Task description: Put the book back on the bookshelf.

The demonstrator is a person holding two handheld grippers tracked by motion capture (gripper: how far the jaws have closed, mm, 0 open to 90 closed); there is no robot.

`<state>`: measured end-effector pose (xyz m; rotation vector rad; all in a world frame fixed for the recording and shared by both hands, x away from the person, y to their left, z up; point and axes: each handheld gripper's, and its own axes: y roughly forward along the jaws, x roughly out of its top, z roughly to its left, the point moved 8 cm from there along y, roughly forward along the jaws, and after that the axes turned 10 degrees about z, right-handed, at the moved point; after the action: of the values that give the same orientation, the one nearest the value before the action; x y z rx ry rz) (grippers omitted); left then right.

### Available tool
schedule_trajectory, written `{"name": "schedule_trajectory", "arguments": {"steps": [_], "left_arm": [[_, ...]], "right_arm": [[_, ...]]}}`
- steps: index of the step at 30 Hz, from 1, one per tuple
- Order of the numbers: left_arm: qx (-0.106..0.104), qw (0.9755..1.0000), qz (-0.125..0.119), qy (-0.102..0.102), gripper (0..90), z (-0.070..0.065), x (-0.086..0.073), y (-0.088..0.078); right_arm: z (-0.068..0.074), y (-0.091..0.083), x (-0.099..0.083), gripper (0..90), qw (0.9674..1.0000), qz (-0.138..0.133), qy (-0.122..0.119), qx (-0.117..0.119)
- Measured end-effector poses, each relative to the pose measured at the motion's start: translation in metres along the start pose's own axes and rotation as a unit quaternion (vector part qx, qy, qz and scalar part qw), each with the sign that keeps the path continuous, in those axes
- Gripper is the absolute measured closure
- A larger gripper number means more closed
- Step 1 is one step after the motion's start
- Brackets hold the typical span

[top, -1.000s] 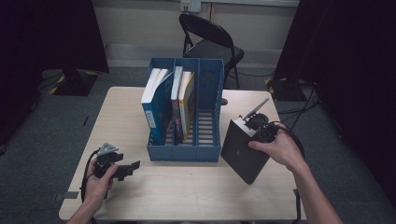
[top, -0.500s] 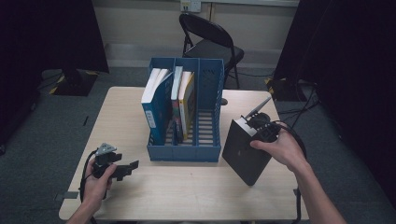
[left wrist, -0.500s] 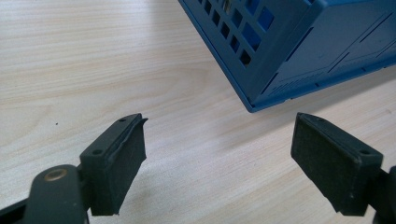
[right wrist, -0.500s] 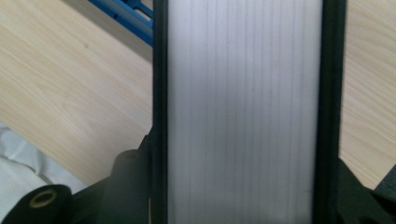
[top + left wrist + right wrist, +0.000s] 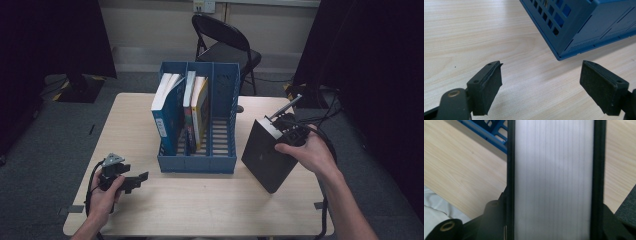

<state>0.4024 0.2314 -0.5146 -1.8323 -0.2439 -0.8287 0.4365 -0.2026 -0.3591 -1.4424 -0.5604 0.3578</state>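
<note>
A thick black book [image 5: 265, 155] hangs tilted over the table's right side, its lower corner just above the wood. My right gripper [image 5: 287, 131] is shut on its upper end. In the right gripper view the book's white page edge [image 5: 554, 180] runs between the two black covers, with the jaws pressed against them. A blue three-slot file rack [image 5: 197, 162] stands mid-table. It has a blue-covered book [image 5: 167, 112] in the left slot and two more books [image 5: 197, 105] in the middle slot. My left gripper [image 5: 137, 180] rests open near the front left, with the rack's corner [image 5: 584, 30] just ahead of it.
The rack's right slot [image 5: 225, 125] shows its bare slatted floor. A black folding chair [image 5: 225, 45] stands behind the wooden table [image 5: 210, 205]. Dark curtains hang at both sides. The right gripper's cable [image 5: 325, 145] loops past the table's right edge.
My right hand has lifted the black book a little, and its lower corner now sits higher above the table. The left gripper has stayed where it was.
</note>
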Motion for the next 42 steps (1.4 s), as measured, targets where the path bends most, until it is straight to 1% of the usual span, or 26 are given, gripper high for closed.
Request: {"name": "schedule_trajectory", "arguments": {"steps": [1,3,7,10,11,12,14,15,16,17,19,20,21,24,25,26,29,32,35,36,38,40,42], "left_arm": [[0.001,1.0000,0.001,0.000,17.7,0.000,0.000,0.000],[0.001,1.0000,0.001,0.000,17.7,0.000,0.000,0.000],[0.002,1.0000,0.002,-0.001,17.6,0.000,0.000,0.000],[0.003,1.0000,0.003,-0.002,17.6,0.001,0.000,0.001],[0.004,1.0000,0.003,-0.001,17.7,0.001,0.000,0.001],[0.003,1.0000,0.002,-0.002,17.7,0.001,0.000,0.001],[0.003,1.0000,0.002,-0.001,17.7,0.000,0.000,0.001],[0.003,1.0000,0.001,-0.001,17.7,0.000,0.000,0.001],[0.004,1.0000,0.002,-0.001,17.6,0.000,0.000,0.001],[0.004,1.0000,0.003,-0.001,17.6,0.000,0.000,0.001],[0.004,1.0000,0.003,-0.001,17.6,0.000,-0.001,0.001],[0.004,1.0000,0.002,-0.001,17.6,0.000,-0.001,0.001],[0.004,1.0000,0.002,-0.001,17.5,0.000,-0.001,0.001],[0.012,0.9999,0.004,-0.010,17.7,0.003,-0.002,0.001],[0.010,0.9999,0.004,-0.010,17.9,0.003,-0.002,0.002],[0.011,0.9999,0.004,-0.011,17.9,0.004,-0.002,0.001],[0.012,0.9998,0.003,-0.013,17.9,0.005,-0.002,0.001],[0.011,0.9998,0.002,-0.013,17.9,0.006,-0.003,0.001],[0.012,0.9998,0.004,-0.012,17.9,0.006,-0.003,0.001],[0.011,0.9999,0.005,-0.012,17.9,0.006,-0.004,0.001],[0.011,0.9999,0.006,-0.011,17.8,0.006,-0.004,0.001],[0.009,0.9999,0.007,-0.010,17.8,0.005,-0.004,0.001],[0.010,0.9999,0.006,-0.010,17.8,0.005,-0.004,0.002]], "right_arm": [[-0.001,-0.006,0.001,53.2,1.0000,-0.005,0.001,-0.005],[-0.001,-0.009,0.002,53.2,0.9999,-0.006,0.000,-0.008],[-0.004,-0.018,0.005,53.3,1.0000,-0.004,0.002,0.000],[-0.004,-0.024,0.010,53.3,1.0000,-0.008,0.000,-0.002],[-0.004,-0.030,0.014,53.3,0.9999,-0.013,0.000,-0.005],[-0.004,-0.030,0.014,53.3,0.9999,-0.013,0.000,-0.005],[-0.002,-0.037,0.018,53.3,0.9998,-0.018,-0.002,-0.010],[0.000,-0.044,0.022,53.3,0.9997,-0.024,-0.004,-0.011],[0.001,-0.048,0.024,53.3,0.9995,-0.029,-0.007,-0.013],[0.001,-0.048,0.024,53.3,0.9995,-0.029,-0.007,-0.013],[0.003,-0.056,0.029,53.3,0.9992,-0.037,-0.007,-0.015],[0.005,-0.063,0.034,53.3,0.9990,-0.042,-0.009,-0.015],[0.005,-0.063,0.034,53.3,0.9990,-0.042,-0.009,-0.015],[0.009,-0.069,0.044,53.3,0.9990,-0.043,-0.003,-0.007],[0.010,-0.070,0.047,53.3,0.9990,-0.043,-0.005,-0.009],[0.011,-0.072,0.051,53.3,0.9989,-0.045,-0.001,-0.007],[0.015,-0.075,0.062,53.4,0.9985,-0.055,-0.001,-0.009],[0.021,-0.074,0.071,53.4,0.9987,-0.050,-0.005,-0.007],[0.027,-0.070,0.080,53.3,0.9990,-0.044,-0.005,-0.009],[0.029,-0.069,0.083,53.4,0.9990,-0.044,0.001,-0.007],[0.032,-0.066,0.090,53.4,0.9989,-0.046,0.003,-0.013],[0.033,-0.065,0.096,53.4,0.9986,-0.051,0.011,-0.012],[0.035,-0.063,0.102,53.4,0.9984,-0.053,0.013,-0.014]]}}
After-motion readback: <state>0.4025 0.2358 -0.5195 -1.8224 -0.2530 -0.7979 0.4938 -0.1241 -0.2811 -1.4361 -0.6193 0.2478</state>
